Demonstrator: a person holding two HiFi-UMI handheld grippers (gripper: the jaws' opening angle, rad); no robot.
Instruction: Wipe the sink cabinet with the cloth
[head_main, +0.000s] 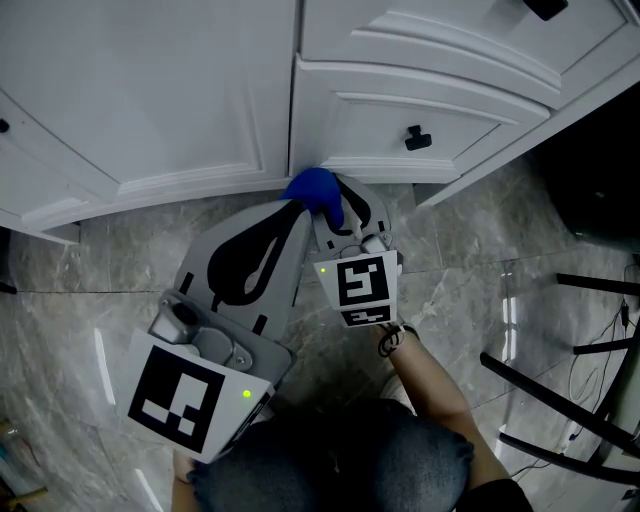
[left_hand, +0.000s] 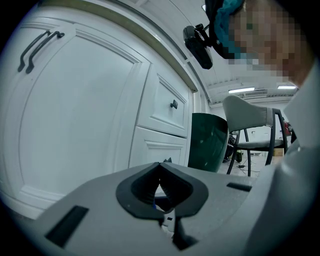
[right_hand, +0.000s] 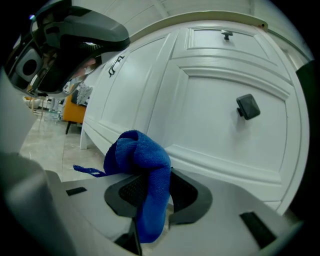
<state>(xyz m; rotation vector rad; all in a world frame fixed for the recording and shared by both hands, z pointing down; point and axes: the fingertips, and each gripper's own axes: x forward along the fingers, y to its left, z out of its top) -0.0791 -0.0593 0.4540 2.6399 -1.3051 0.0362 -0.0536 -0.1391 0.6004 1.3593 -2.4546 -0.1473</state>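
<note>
Right gripper view is showing the right gripper (right_hand: 150, 192) clamping a bunched blue microfibre cloth (right_hand: 142, 155). Its jaws are pressing in on the fabric from both sides, nearly together, with a rounded wad bulging out past the tips and a loose tail hanging down behind them. Held that way, the soft wad rather than the hard jaws is likely meant to be meeting the paint. Just ahead of this gripper the white panelled sink cabinet (right_hand: 210, 125) is filling the frame, its lower moulding lying closest to the cloth. Whether the cloth is touching it I cannot tell. Above and to the right of the gripper, a small black square knob (right_hand: 247, 106) is sitting on a drawer front.

In the head view the right gripper (head_main: 340, 210) is pointing at the foot of the cabinet (head_main: 180, 100), where door and drawer stack are meeting, with the cloth (head_main: 315, 190) at its tip. The left gripper (head_main: 285, 225) is lying just beside it on the left, angled towards the same spot over grey marbled floor tiles (head_main: 100, 270). The left gripper view is showing the left gripper (left_hand: 160, 187) with its jaws closed together on nothing, so it is probably only idling alongside while the other hand is doing the wiping.
</note>
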